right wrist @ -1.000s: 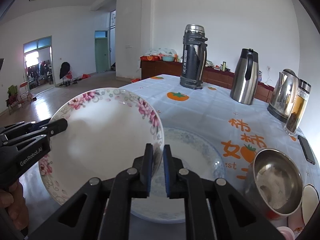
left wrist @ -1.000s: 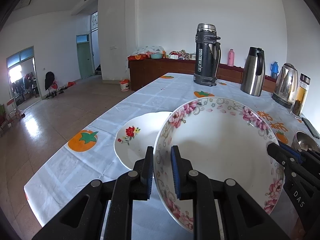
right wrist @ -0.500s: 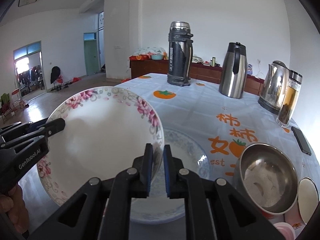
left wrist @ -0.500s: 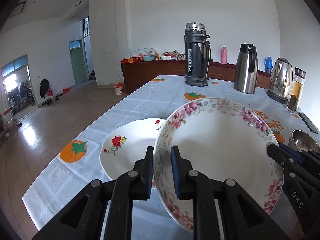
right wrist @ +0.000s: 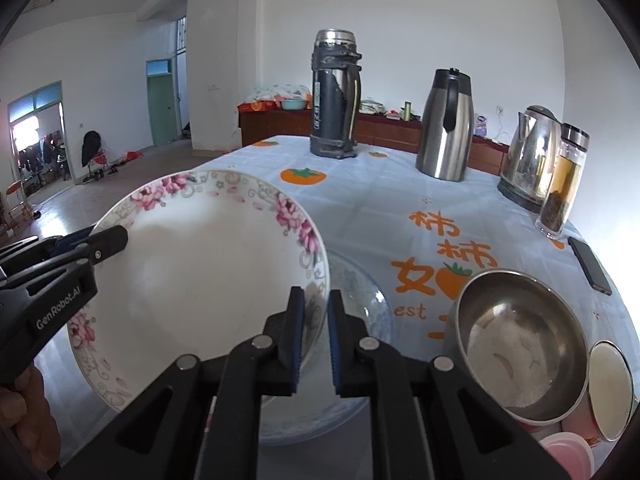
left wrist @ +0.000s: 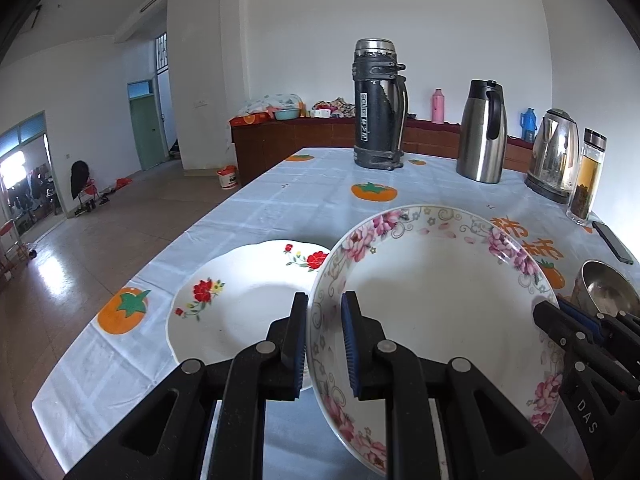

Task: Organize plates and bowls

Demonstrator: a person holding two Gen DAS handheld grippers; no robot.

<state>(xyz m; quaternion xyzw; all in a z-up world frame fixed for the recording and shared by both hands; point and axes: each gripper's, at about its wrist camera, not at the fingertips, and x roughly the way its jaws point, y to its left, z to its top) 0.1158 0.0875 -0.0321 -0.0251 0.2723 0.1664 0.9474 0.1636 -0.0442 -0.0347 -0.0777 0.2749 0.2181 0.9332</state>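
Two grippers are holding one pink-flowered bowl above the tabletop. The left gripper is pinching the bowl's left rim, its fingers clamped on the edge with one inside and one outside. The right gripper is gripping the opposite rim the same way, its fingers pressed together on the porcelain. The bowl is hanging tilted between them, clear of the cloth.

Below the bowl, two other dishes are lying on the tabletop: one white plate with red flowers to the left, and one blue-patterned plate partly hidden under the bowl in the right view. One steel bowl is sitting just right of that plate, and beside it one round white-topped lid or cup is showing at the edge.

Further back, four drink vessels are standing: one dark flask, one steel jug, one kettle and one glass tea bottle. One phone is lying near the bottle.
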